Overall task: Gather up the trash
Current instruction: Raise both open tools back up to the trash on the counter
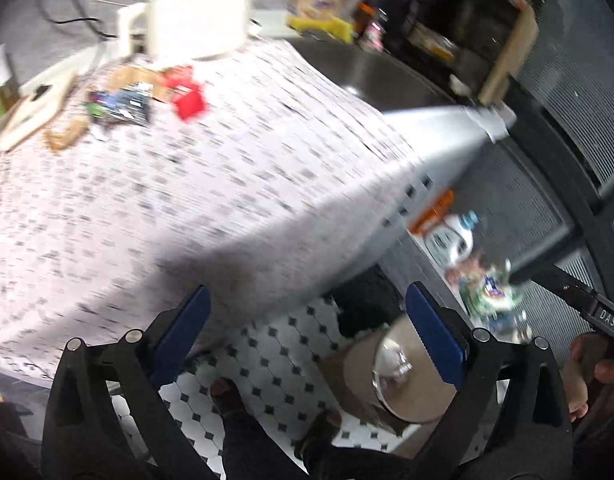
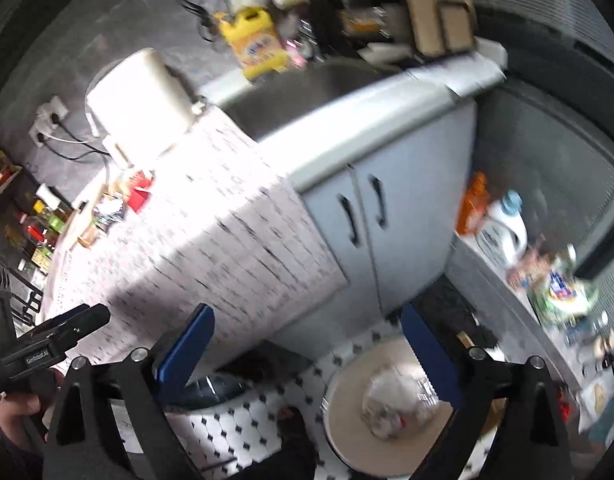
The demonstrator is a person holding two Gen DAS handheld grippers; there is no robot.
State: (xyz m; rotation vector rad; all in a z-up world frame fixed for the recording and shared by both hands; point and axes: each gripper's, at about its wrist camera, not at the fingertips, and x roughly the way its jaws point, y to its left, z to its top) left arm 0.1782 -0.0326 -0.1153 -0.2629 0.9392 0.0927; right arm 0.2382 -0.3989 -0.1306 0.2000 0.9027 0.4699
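Several pieces of trash lie at the far left of the patterned tablecloth point(image 1: 235, 184): a red wrapper point(image 1: 189, 98), a dark blue wrapper point(image 1: 123, 104) and brown cardboard scraps point(image 1: 63, 136). They also show small in the right wrist view, the red wrapper point(image 2: 139, 196) among them. A round beige bin point(image 2: 347, 412) with clear plastic trash point(image 2: 395, 408) inside stands on the tiled floor; it also shows in the left wrist view point(image 1: 391, 376). My left gripper point(image 1: 311, 340) is open and empty above the table's near edge. My right gripper point(image 2: 307, 352) is open and empty above the floor and bin.
A white appliance point(image 1: 199, 8) stands at the table's back. A sink point(image 2: 303, 92) with a yellow bottle point(image 2: 255, 44) is to the right, above grey cupboard doors point(image 2: 371, 220). A low shelf point(image 2: 547, 300) holds bottles. Feet point(image 1: 235, 400) stand on the floor.
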